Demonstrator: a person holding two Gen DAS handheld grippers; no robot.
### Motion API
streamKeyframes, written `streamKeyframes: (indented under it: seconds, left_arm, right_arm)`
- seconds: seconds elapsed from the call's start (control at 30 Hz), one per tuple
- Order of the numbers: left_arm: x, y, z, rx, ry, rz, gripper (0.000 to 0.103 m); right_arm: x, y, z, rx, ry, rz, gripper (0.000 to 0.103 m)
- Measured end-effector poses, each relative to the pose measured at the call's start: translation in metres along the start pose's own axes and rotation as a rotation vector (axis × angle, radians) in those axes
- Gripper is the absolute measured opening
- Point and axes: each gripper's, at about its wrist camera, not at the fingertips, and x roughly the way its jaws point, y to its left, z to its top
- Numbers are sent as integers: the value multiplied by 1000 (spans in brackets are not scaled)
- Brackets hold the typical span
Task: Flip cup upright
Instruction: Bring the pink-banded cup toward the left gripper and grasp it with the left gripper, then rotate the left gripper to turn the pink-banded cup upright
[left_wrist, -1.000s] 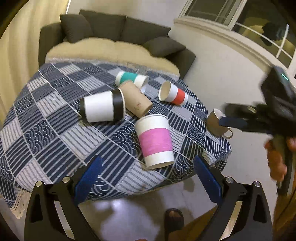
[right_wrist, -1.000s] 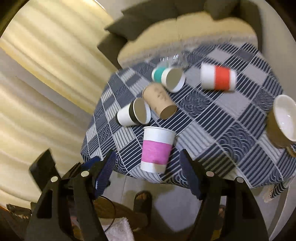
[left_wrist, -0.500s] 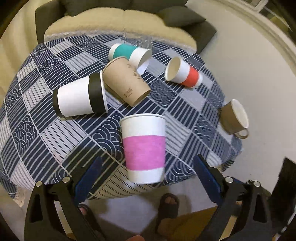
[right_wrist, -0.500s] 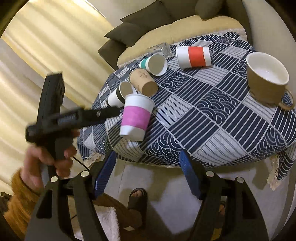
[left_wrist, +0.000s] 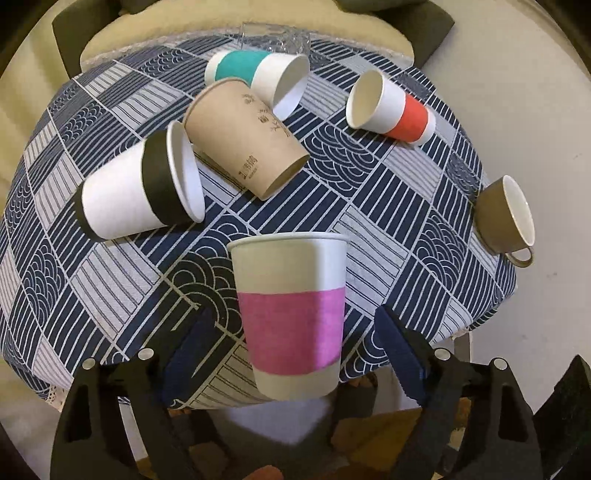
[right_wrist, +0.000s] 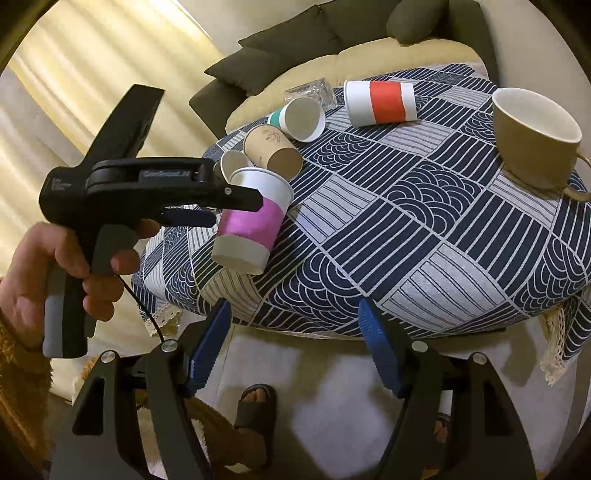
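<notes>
A white paper cup with a pink band stands upright near the front edge of the table; it also shows in the right wrist view. My left gripper is open, its blue fingers on either side of the cup, apart from it. In the right wrist view the left gripper reaches the cup from the left. My right gripper is open and empty, off the table's front edge above the floor.
Several cups lie on their sides on the patterned tablecloth: black-banded, brown, teal, red-banded. A brown mug stands at the right edge. A sofa is behind.
My left gripper has moved forward, so the pink-banded cup now stands between its fingers. My right gripper has shifted slightly closer to the table.
</notes>
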Motion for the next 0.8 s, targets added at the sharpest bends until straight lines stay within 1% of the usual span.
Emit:
streamKeyframes:
  seconds: [0.1,0.23,0.4,0.47,0.5,0.8]
  left_arm:
    - [6,2,2,-14,26,23,83]
    - [11,3,6,-27,37,43,72]
    - [14,2,7,-18,53,51,71]
    - [16,0,7,-15,60,53,67]
    - [16,-1,7,-14,62,52,64]
    - [12,1,6,-36,48,38,63]
  right_arm:
    - [3,3,-2,-23,9,4,71]
    - [4,4,-2,-21,12,13,71]
    - [4,1,-1,1,20,21,71]
    - [3,0,-1,3,17,22,71]
    - [3,-1,-1,5,15,23,71]
    - [1,-3,-1,18,12,27,71]
